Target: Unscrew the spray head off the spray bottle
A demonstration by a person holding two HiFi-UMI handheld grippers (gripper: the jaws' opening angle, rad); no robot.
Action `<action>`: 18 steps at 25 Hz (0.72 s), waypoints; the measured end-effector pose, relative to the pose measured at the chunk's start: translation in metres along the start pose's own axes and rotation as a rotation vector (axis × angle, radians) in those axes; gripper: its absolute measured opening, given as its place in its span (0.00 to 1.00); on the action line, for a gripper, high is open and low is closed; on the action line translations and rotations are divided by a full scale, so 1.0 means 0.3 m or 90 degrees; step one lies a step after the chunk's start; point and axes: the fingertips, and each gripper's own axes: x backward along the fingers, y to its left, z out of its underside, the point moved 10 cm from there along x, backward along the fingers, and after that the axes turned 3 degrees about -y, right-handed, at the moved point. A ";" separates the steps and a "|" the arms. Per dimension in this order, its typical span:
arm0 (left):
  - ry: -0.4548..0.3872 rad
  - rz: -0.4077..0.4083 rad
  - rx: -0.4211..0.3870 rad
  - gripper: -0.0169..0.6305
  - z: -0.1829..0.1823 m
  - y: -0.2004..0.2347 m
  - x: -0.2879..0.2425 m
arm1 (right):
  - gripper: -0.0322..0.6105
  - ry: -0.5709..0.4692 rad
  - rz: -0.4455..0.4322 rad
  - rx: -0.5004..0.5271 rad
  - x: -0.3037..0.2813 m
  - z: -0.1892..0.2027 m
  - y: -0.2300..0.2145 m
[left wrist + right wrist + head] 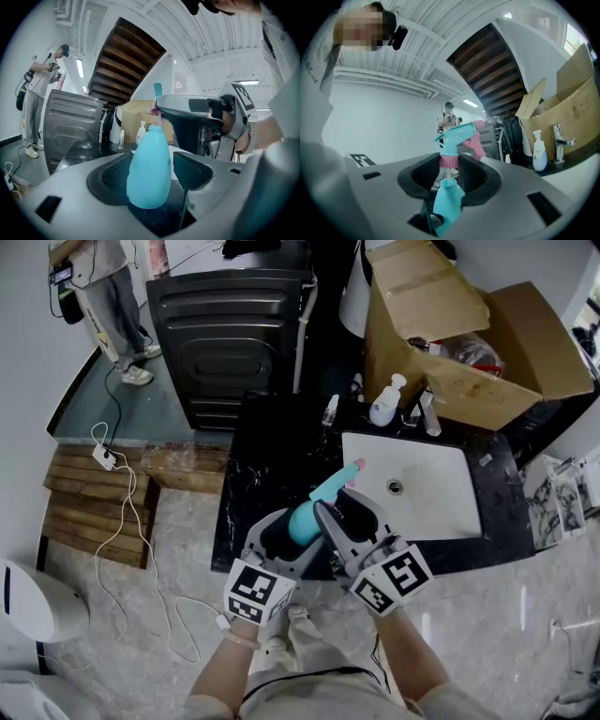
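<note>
My left gripper (pixel 292 532) is shut on the body of a turquoise spray bottle (pixel 149 168), which stands upright between its pads. The right gripper (pixel 450 164) is shut on the pink collar (pixel 449 161) of the turquoise-and-pink spray head (pixel 458 133). That collar sits a little above the bottle's open neck (pixel 448 183), with a thin dip tube (pixel 449 174) showing in the gap. In the head view the bottle (pixel 302 521) and spray head (pixel 337 482) are held over the front of the black counter, beside the sink.
A white sink basin (pixel 422 486) is set in the black marble counter (pixel 253 474), with a faucet (pixel 427 413), a white pump bottle (pixel 386 401) and a small clear bottle (pixel 330 411) behind it. An open cardboard box (pixel 450 324) and a black appliance (pixel 230 334) stand further back. A person (pixel 108 296) stands far left.
</note>
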 end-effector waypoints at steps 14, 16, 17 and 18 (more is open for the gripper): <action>-0.048 -0.024 0.059 0.46 -0.029 0.040 0.090 | 0.26 -0.035 -0.015 0.021 -0.010 -0.112 0.012; -0.052 -0.030 0.059 0.46 -0.035 0.046 0.103 | 0.26 -0.037 -0.016 0.024 -0.011 -0.126 0.014; -0.053 -0.036 0.056 0.44 -0.037 0.048 0.110 | 0.26 -0.037 -0.017 0.026 -0.012 -0.132 0.015; -0.056 -0.045 0.052 0.40 -0.040 0.050 0.120 | 0.26 -0.036 -0.017 0.027 -0.013 -0.138 0.016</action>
